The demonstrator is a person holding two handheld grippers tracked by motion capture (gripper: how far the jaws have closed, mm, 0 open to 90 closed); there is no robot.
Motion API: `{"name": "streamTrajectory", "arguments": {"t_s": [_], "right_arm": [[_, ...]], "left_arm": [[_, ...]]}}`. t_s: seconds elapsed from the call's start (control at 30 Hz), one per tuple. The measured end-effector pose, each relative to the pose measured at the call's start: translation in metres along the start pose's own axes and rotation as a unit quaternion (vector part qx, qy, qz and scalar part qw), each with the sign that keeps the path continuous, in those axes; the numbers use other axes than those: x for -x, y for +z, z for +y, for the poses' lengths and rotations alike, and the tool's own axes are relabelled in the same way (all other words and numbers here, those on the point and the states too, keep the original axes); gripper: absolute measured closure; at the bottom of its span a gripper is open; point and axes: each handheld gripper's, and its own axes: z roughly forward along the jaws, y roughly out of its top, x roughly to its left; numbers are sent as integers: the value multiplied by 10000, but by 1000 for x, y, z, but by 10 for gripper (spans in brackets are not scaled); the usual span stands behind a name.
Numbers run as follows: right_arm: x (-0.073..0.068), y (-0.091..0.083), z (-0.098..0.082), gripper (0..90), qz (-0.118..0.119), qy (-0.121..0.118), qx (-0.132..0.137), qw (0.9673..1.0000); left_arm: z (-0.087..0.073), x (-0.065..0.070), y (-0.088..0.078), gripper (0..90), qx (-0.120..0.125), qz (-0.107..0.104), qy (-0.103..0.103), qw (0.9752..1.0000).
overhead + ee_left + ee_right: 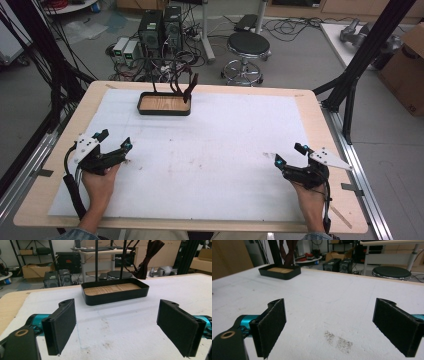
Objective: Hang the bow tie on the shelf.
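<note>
no readable brand, label or writing on anything in view. black tray (164,110) with a wood-grain floor sits at the far middle of the white mat (210,150), thin black posts rising from it, a dark brown strap (190,85) draped on them. left gripper (113,140) near the mat's left edge, jaws spread wide, nothing between them. right gripper (290,153) near the right edge, jaws likewise spread and empty. smudged dark stains (338,340) on the mat ahead of it. black stool (248,47) beyond the table.
</note>
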Motion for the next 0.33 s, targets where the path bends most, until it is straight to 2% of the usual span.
{"name": "streamTrajectory", "arguments": {"t_s": [0.13,0.33], "right_arm": [[-1,1,-1,105,-61,-57,-34,10000],[-1,-3,1,106,-99,5,27,9999]], "left_arm": [[0,0,0,161,4,13,-3,10000],[0,0,0,161,-15,22,-12,10000]]}}
